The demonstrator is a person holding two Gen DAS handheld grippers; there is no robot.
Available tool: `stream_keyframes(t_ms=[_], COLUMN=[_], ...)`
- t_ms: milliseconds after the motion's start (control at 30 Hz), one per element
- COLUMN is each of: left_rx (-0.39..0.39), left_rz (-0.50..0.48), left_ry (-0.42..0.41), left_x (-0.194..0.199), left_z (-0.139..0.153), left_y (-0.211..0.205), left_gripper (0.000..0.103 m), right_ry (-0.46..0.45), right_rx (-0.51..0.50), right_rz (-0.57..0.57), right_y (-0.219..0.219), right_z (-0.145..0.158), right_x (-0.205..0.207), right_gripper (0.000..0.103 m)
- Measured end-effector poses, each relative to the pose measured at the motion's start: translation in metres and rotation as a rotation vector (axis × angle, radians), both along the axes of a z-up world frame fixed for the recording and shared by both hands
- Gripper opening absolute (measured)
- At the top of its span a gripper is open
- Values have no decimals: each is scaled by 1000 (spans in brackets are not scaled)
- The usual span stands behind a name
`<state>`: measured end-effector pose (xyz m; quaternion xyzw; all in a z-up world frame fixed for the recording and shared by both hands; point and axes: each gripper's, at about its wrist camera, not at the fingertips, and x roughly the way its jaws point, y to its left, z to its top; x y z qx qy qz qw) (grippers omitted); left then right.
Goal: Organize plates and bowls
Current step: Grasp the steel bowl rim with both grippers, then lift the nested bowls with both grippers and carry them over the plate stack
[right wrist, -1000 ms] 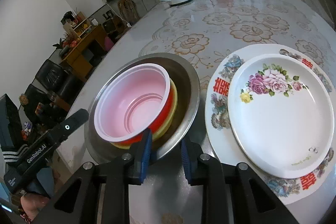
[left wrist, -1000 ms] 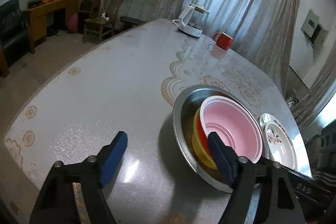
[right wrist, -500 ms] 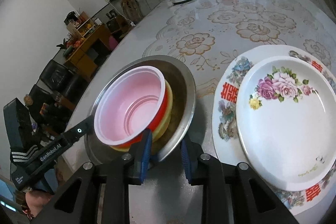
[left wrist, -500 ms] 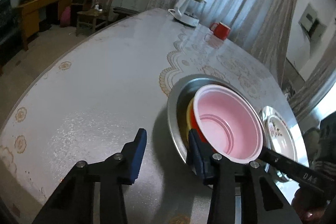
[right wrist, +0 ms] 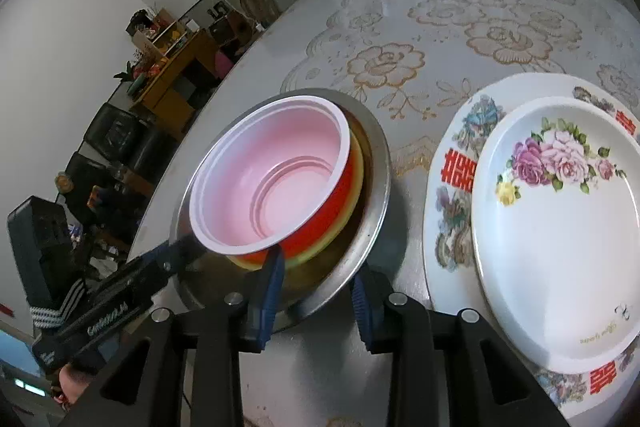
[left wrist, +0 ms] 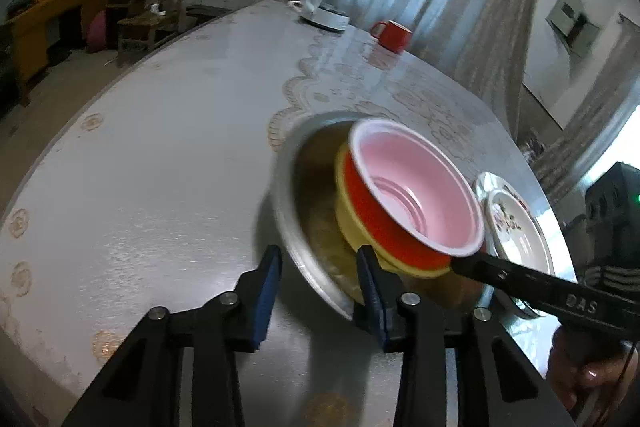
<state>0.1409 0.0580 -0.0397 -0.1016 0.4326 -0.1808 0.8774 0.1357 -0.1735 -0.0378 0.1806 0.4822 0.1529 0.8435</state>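
Bowls nested pink-in-red (right wrist: pixel 272 183), then yellow (right wrist: pixel 352 195), sit in the steel basin (right wrist: pixel 376 163) on the counter (right wrist: pixel 400 27). Left gripper (left wrist: pixel 318 291) closing over its rim, right gripper (right wrist: pixel 320 291) opening around it.

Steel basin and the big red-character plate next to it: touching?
Apart. The right wrist view shows a strip of bare tablecloth between the steel basin rim and the left edge of the large plate.
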Motion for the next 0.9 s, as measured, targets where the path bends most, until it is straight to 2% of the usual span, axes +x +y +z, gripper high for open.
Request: stream_keyframes(t_ms=[33, 100, 200, 300, 600, 900], left_rx=[1, 43, 32, 54, 68, 64], left_rz=[-22, -20, -22, -25, -10, -14], left_ry=[-7, -41, -56, -92, -144, -209], left_x=[-1, -5, -6, -11, -23, -32], left_z=[0, 1, -1, -2, 3, 25], left_y=[-5, -10, -7, -8, -7, -17], left_gripper=[33, 34, 34, 34, 34, 34], right_ry=[-8, -19, -49, -77, -111, -164], right_rx=[-10, -27, -42, -37, -35, -38], right_rz=[0, -4, 0, -4, 2, -15], right_y=[1, 3, 4, 4, 5, -3], right_z=[0, 0, 0, 0, 0, 20], right_x=[1, -1, -4, -8, -12, -24], right_gripper=[30, 28, 27, 23, 22, 22])
